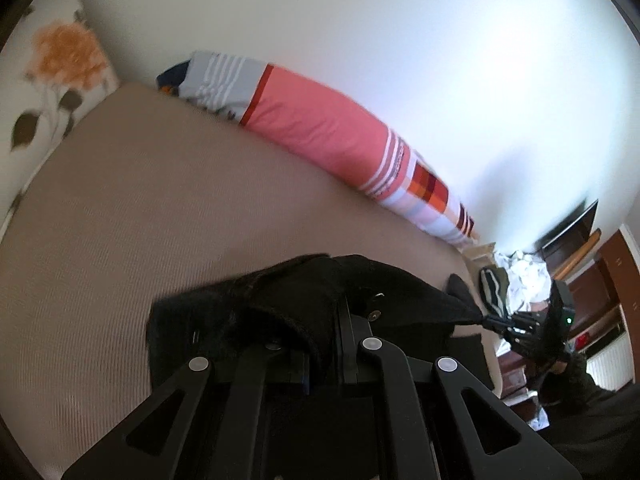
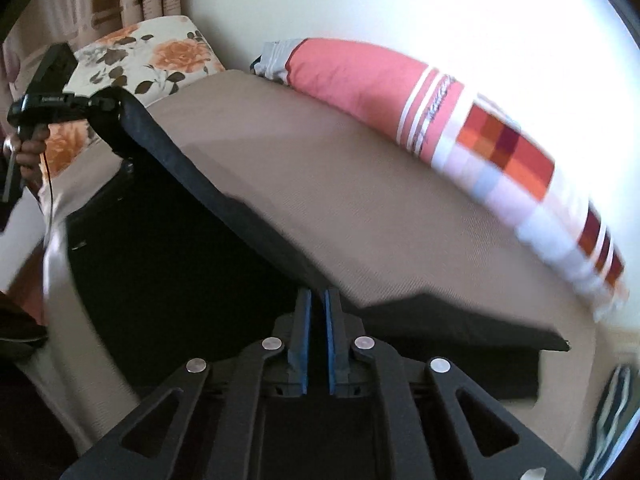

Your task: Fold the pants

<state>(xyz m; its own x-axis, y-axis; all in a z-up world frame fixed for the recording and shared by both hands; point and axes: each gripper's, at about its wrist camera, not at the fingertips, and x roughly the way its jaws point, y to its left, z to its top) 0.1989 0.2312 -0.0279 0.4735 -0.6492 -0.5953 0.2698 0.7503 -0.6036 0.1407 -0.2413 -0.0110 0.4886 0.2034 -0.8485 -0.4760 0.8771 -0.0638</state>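
While each hand-held gripper, left (image 1: 324, 320) and right (image 2: 317, 304), pinches them, black pants (image 2: 180, 240) stretch above the bed (image 2: 360, 200).

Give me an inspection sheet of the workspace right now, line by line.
Surface: tan bed cover, mostly bare.
Job's things: black pants lifted, stretched between both tools.
Clutter: long pink striped pillow by the wall; floral pillow at the head.
Grippers: left tool and right tool each shut on a pants edge.
Cables: thin red wire under the left tool.
Surroundings: white wall; clothes pile beside the bed.
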